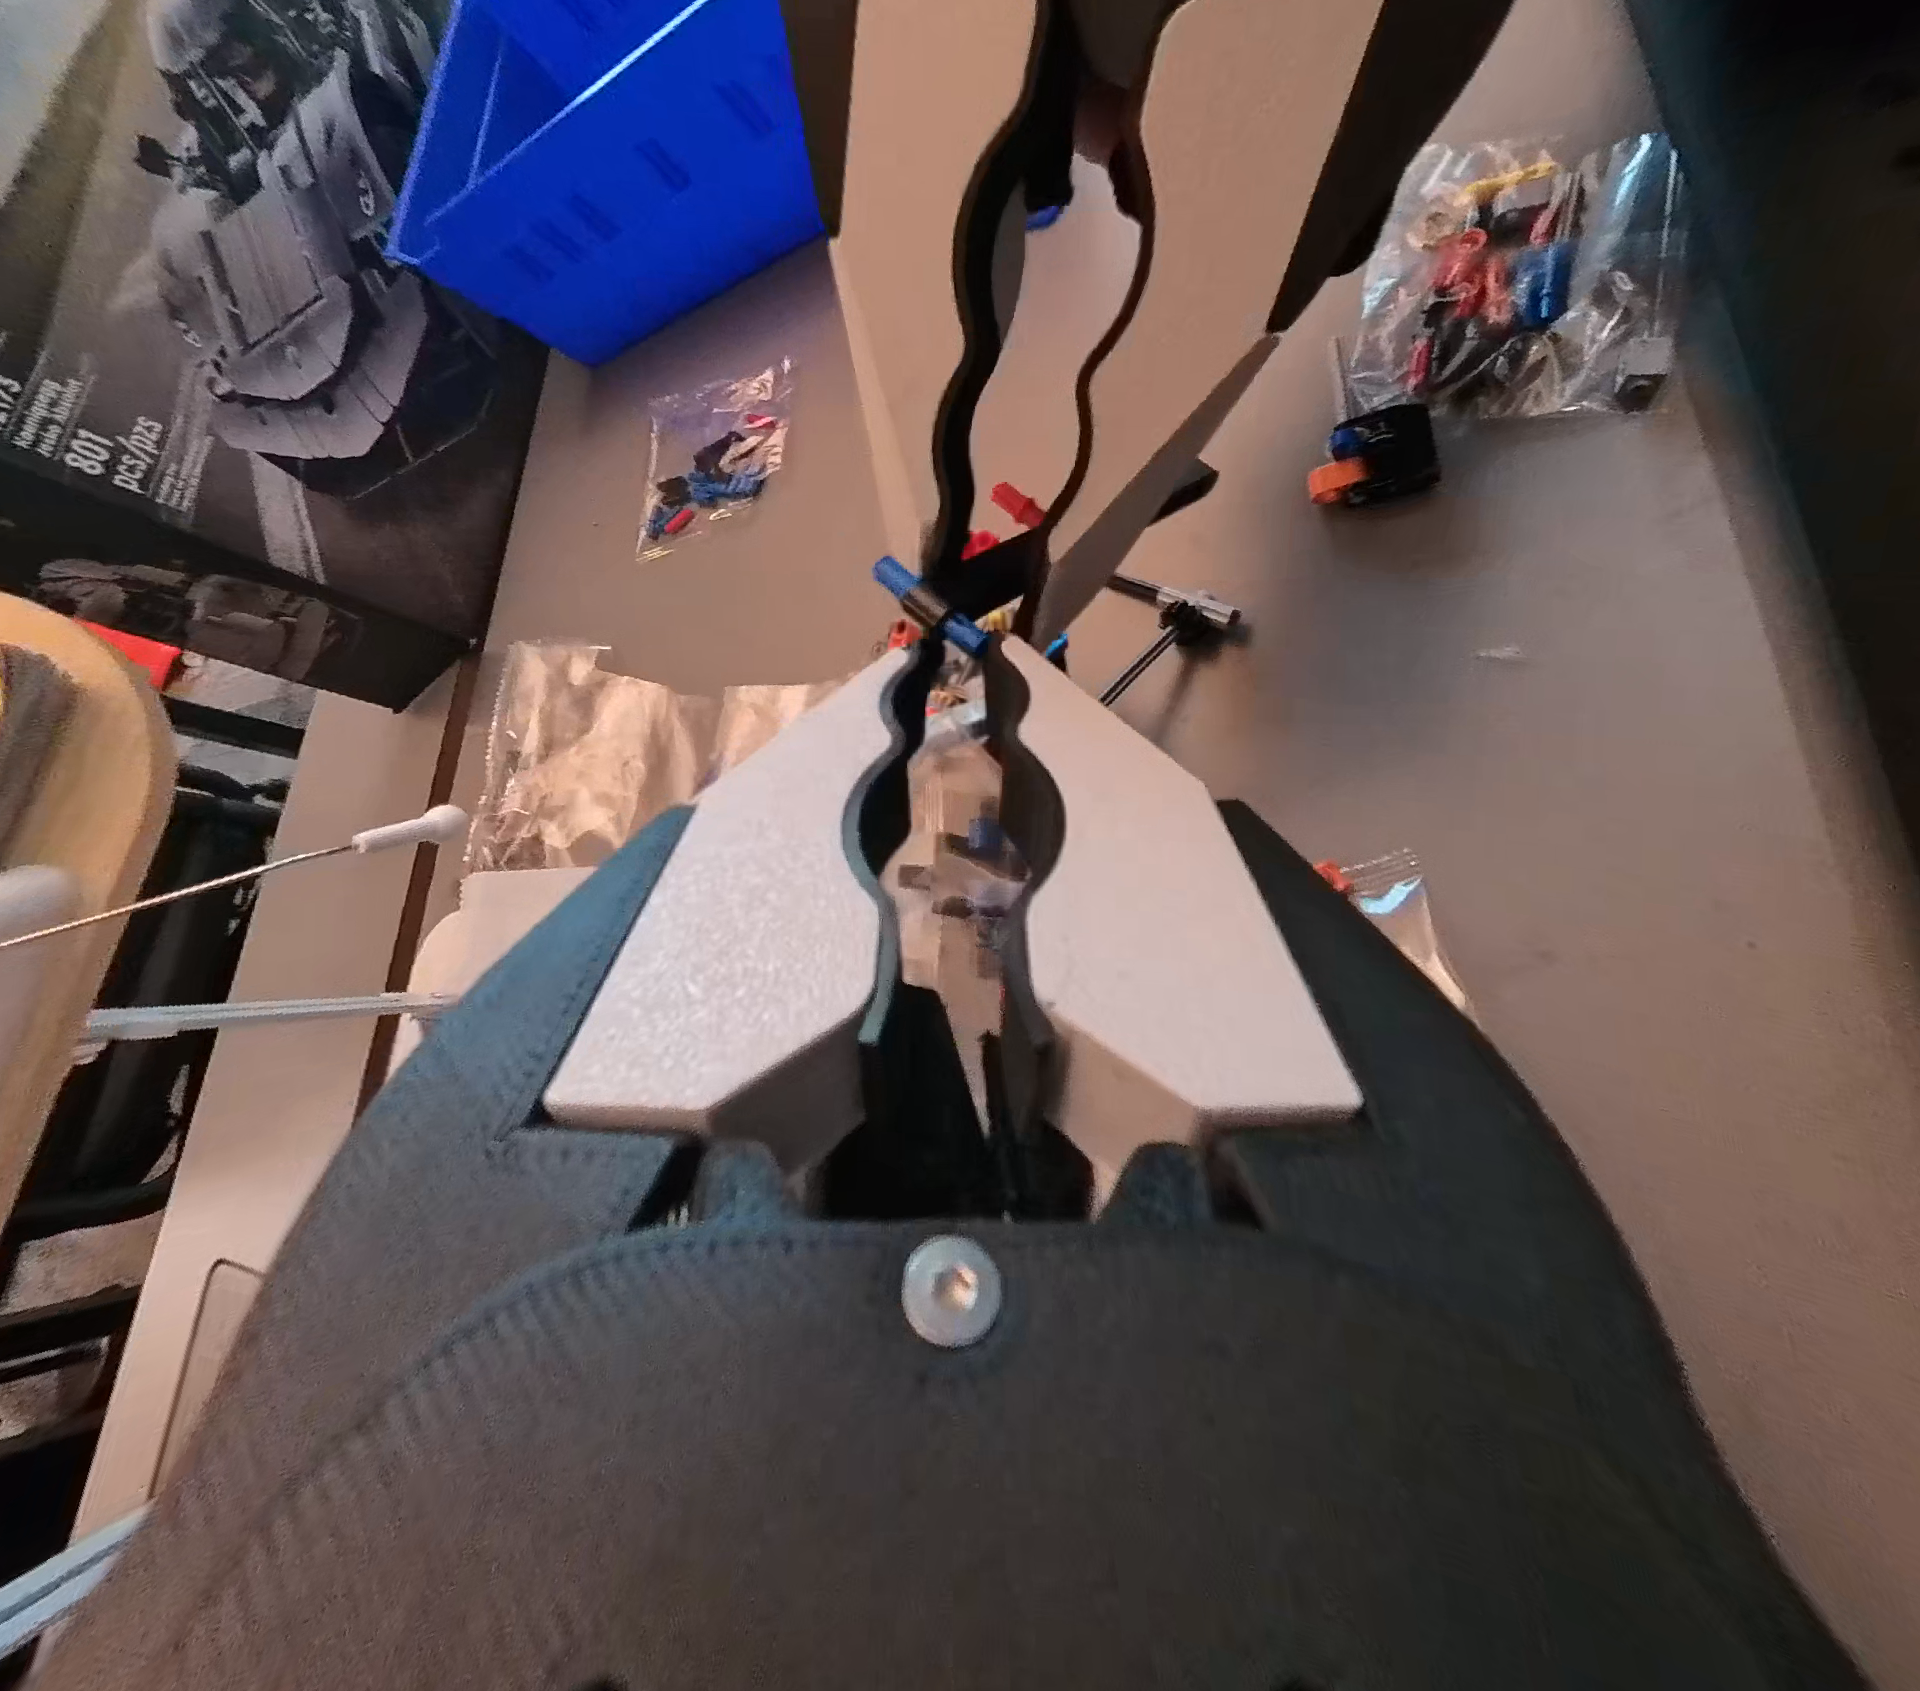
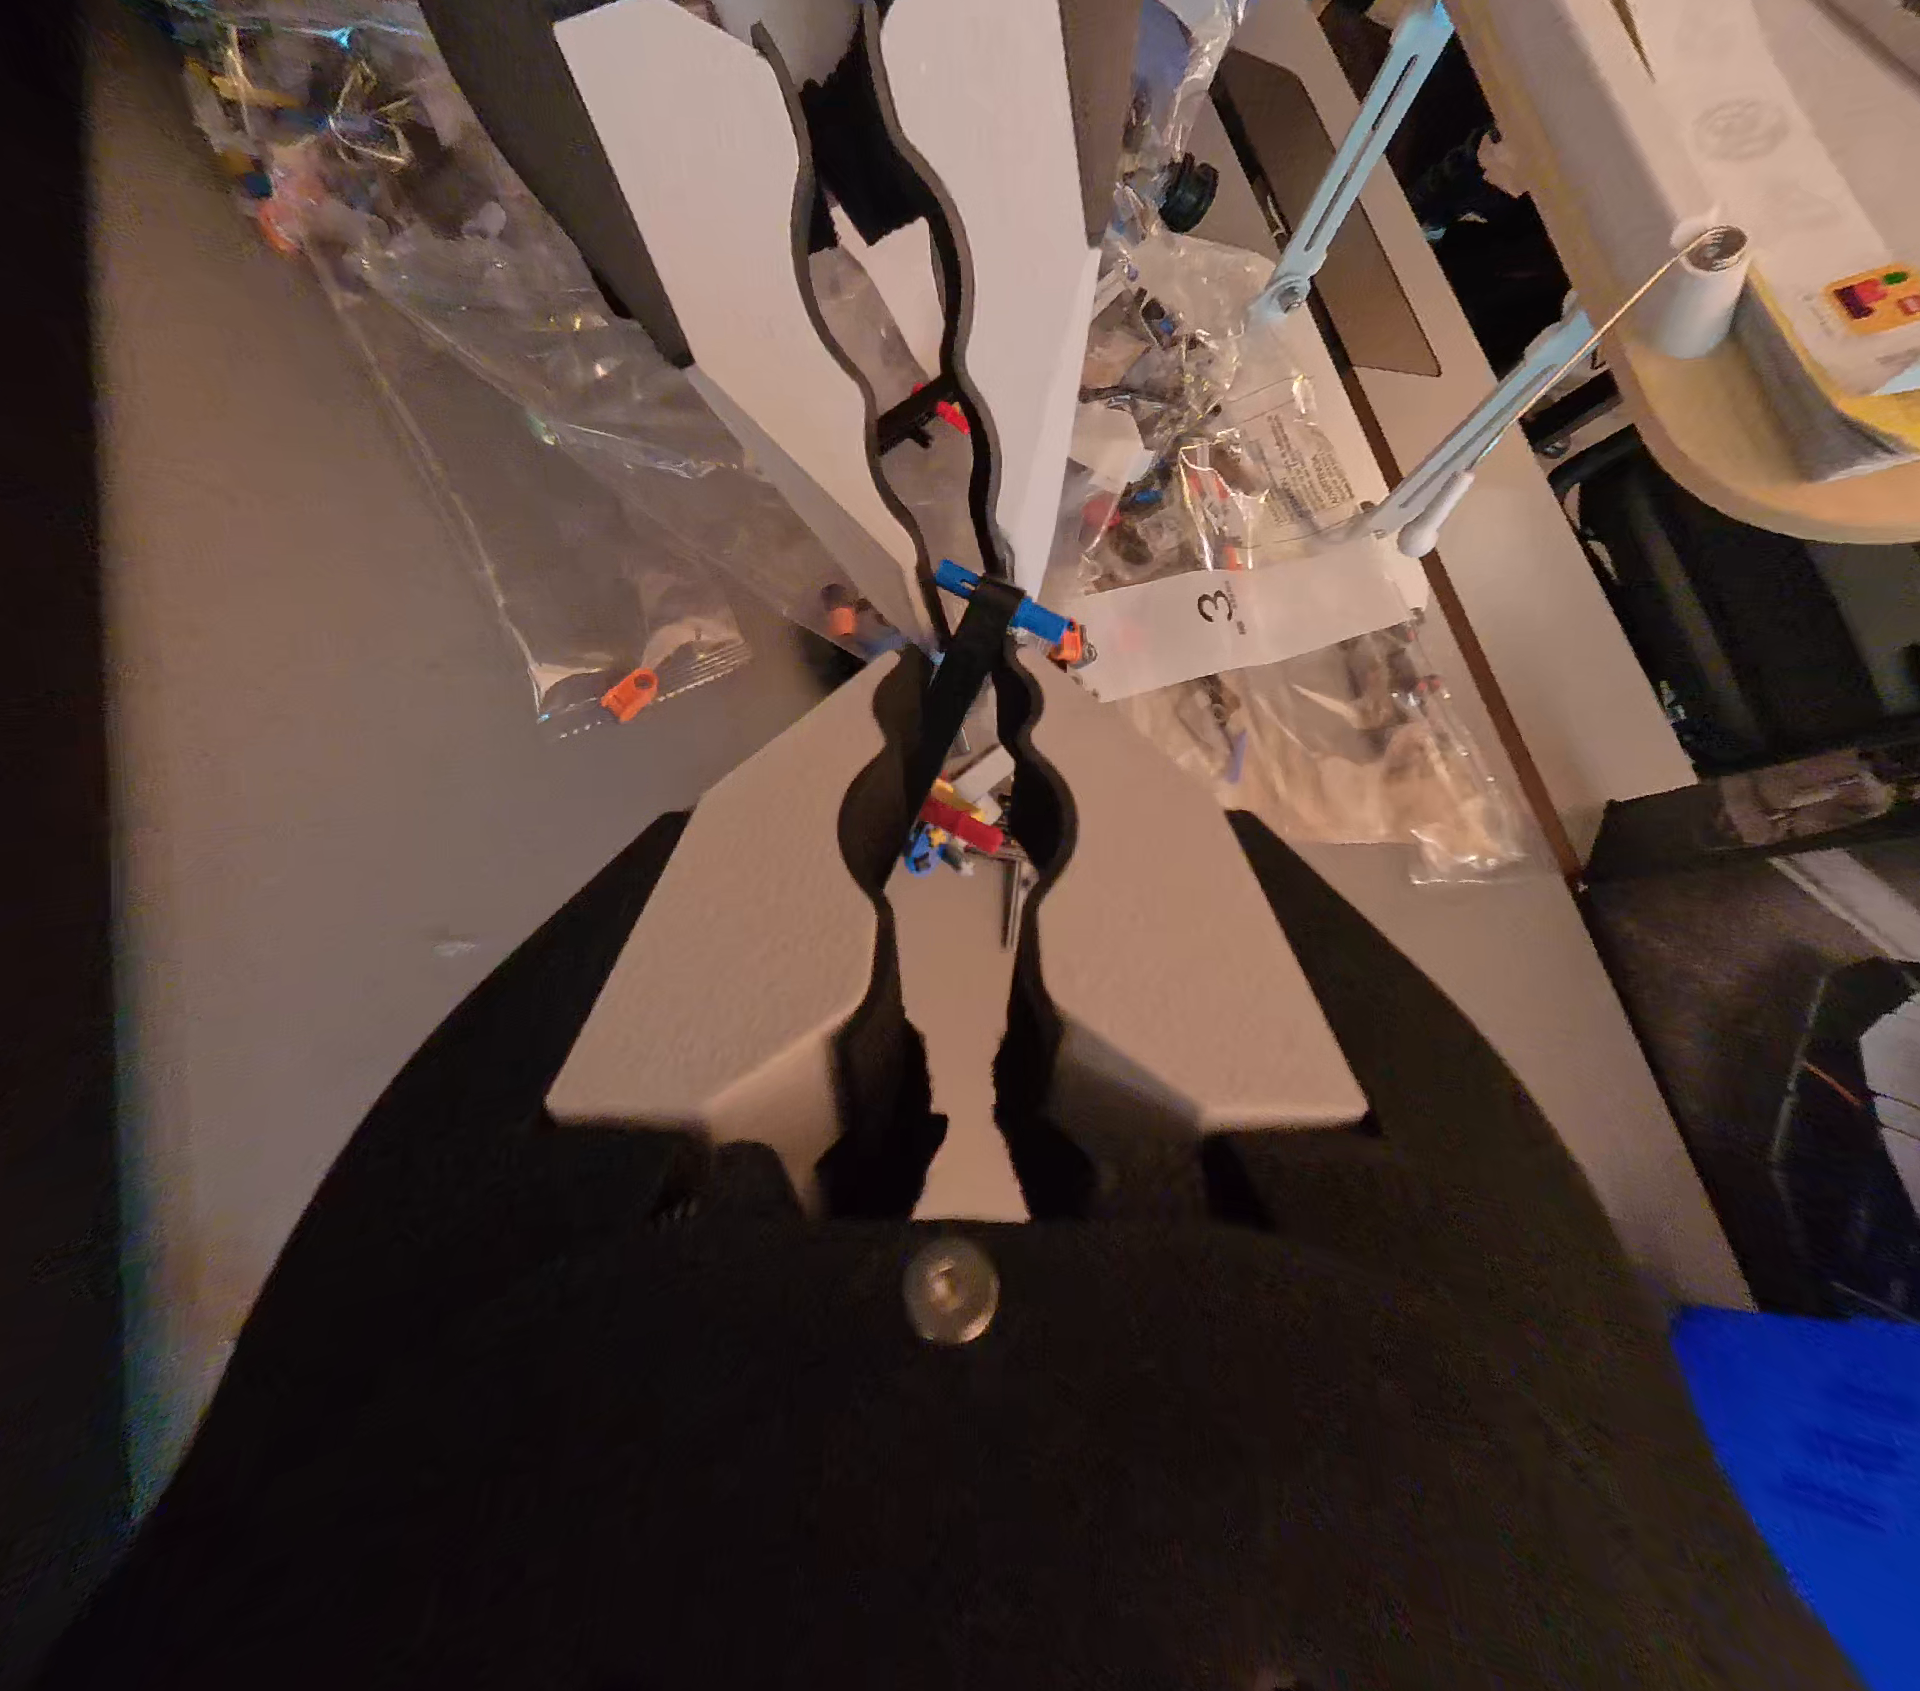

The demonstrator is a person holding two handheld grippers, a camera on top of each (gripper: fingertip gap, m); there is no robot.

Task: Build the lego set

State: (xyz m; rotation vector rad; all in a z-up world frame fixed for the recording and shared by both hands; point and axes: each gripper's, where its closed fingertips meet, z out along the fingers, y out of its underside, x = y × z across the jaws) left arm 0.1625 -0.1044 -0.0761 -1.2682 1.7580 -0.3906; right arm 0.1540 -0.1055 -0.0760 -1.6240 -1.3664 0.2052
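Observation:
My two grippers meet tip to tip above the grey table [image 1: 1558,810]. My right gripper [image 2: 961,665] is shut on a thin black beam [image 2: 951,696] that runs back between its fingers. A blue pin [image 2: 1029,613] with a grey middle sits across the beam's far end. My left gripper [image 1: 956,654] is shut at its tips on that blue pin [image 1: 894,576]. In the left wrist view the right gripper [image 1: 987,571] comes down from the top with the black beam [image 1: 997,566]. In the right wrist view the left gripper [image 2: 971,566] comes from the top.
Blue bins [image 1: 623,114] and the set's dark box [image 1: 208,187] stand at the left. Clear bags of parts [image 1: 1507,270] [image 2: 1247,613], a small bag [image 1: 712,457], a black and orange sub-assembly [image 1: 1377,457], a black axle [image 1: 1174,633] and loose pieces [image 2: 956,831] lie on the table. My left and right fingertips are right by each other. Left tips and right tips are each some 10 cm from the black axle [image 1: 1174,633].

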